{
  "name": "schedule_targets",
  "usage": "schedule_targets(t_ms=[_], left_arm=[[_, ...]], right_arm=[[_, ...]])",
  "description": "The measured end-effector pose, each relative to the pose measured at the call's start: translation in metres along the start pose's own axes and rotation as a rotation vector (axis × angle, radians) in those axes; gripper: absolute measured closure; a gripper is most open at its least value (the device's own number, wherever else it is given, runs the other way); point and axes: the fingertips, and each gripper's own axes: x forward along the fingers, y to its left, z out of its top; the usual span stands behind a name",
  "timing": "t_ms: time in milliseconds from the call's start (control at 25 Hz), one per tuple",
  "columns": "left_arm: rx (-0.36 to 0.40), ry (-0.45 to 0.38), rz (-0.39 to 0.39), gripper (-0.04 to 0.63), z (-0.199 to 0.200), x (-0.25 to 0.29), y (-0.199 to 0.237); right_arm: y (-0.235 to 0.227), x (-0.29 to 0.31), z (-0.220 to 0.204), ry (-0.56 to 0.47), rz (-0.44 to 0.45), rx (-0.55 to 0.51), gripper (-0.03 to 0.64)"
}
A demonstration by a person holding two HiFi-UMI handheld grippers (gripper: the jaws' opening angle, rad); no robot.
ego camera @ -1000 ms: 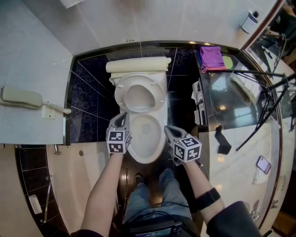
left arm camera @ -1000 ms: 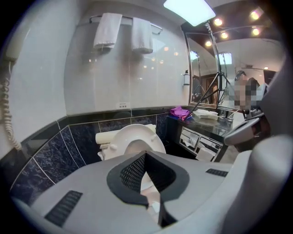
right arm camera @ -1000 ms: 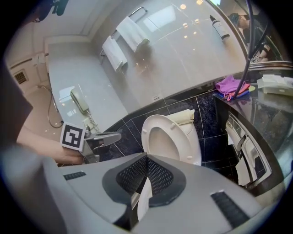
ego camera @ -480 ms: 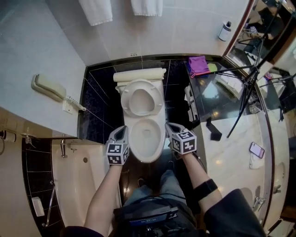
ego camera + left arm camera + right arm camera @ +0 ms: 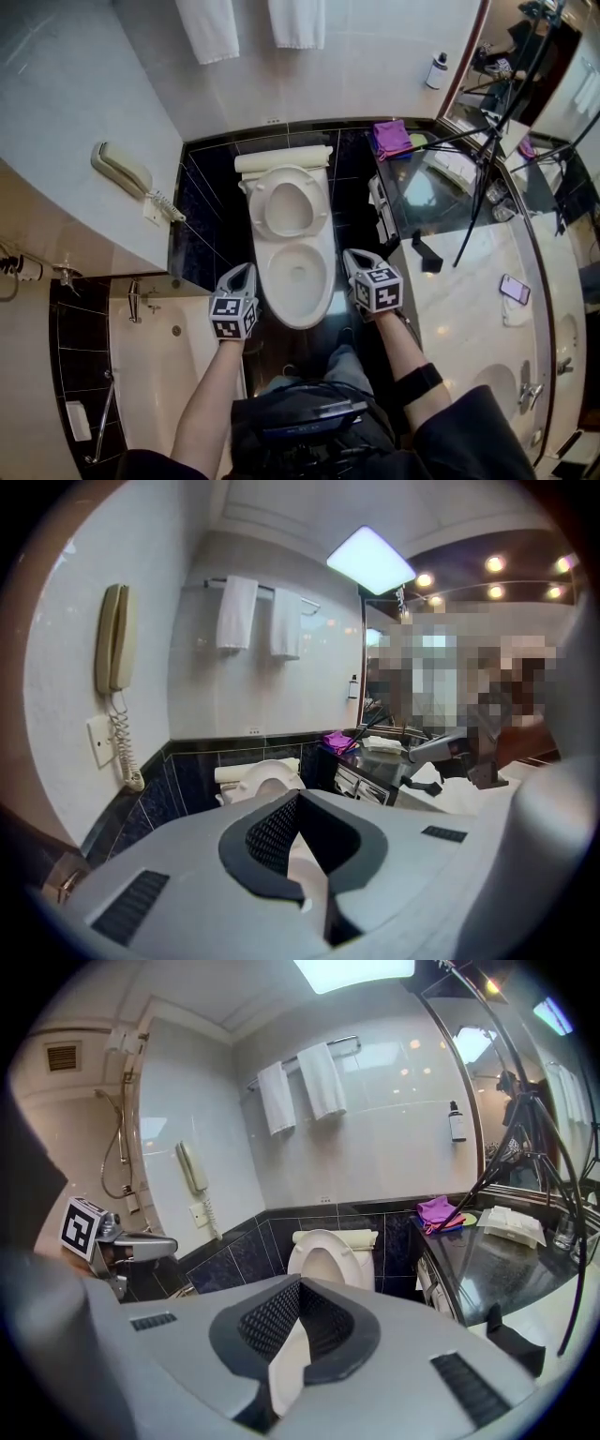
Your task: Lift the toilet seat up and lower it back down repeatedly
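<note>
You held the left gripper (image 5: 246, 270) and right gripper (image 5: 352, 256), fingers clenched empty, flanking the bowl (image 5: 298, 302), likely because the raised toilet seat (image 5: 285, 208) awaited lowering.

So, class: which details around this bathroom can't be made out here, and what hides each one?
Mirror reflection, left gripper view: mosaic patches cover it.
Bottle label, head view: too small.
Phone screen, head view: too small.
Toilet bowl, right gripper view: mostly behind the right tool.
</note>
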Motion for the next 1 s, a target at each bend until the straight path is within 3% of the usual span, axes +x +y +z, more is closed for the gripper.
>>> schedule_targets(t_ms=[1000], left_arm=[[-0.024,-0.011,-0.015,0.600,-0.019,-0.044,0.000]], right_arm=[[0.025,-0.023,-0.008,0.005,-0.035,-0.071,0.604]])
